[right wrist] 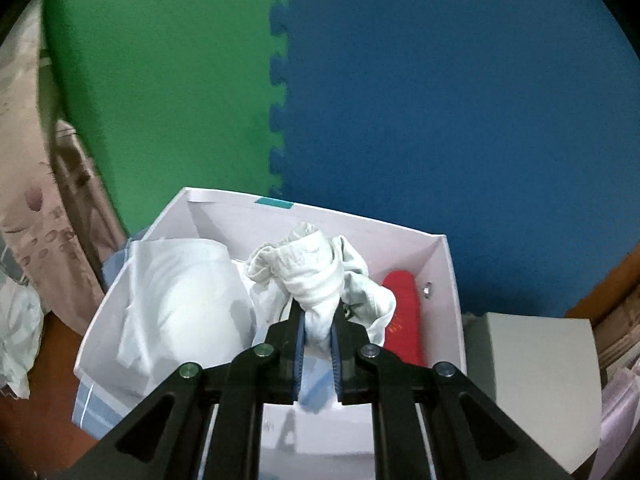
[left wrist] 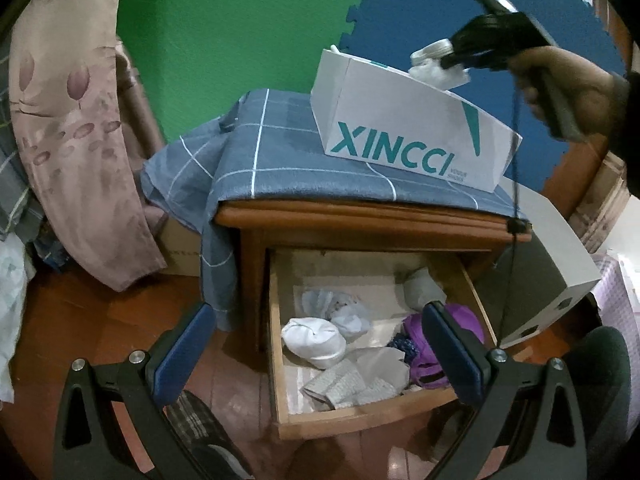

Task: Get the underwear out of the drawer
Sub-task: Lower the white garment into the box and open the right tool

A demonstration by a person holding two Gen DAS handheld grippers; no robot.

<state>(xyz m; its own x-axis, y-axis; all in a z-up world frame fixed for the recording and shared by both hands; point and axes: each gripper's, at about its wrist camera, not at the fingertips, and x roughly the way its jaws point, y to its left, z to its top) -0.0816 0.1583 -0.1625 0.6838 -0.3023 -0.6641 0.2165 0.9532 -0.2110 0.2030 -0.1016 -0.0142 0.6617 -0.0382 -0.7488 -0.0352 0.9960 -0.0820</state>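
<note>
Right wrist view: our right gripper (right wrist: 318,320) pinches the pale underwear (right wrist: 316,276) above the white box (right wrist: 448,280), ready to drop; our left gripper (left wrist: 318,344) gapes, empty, over the drawer (left wrist: 280,360).

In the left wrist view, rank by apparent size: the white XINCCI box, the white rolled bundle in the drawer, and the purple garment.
1. White XINCCI box, clearly largest.
2-3. White rolled bundle and purple garment look alike; the left hand-held gripper hides part of the purple one, so no ranking.
</note>
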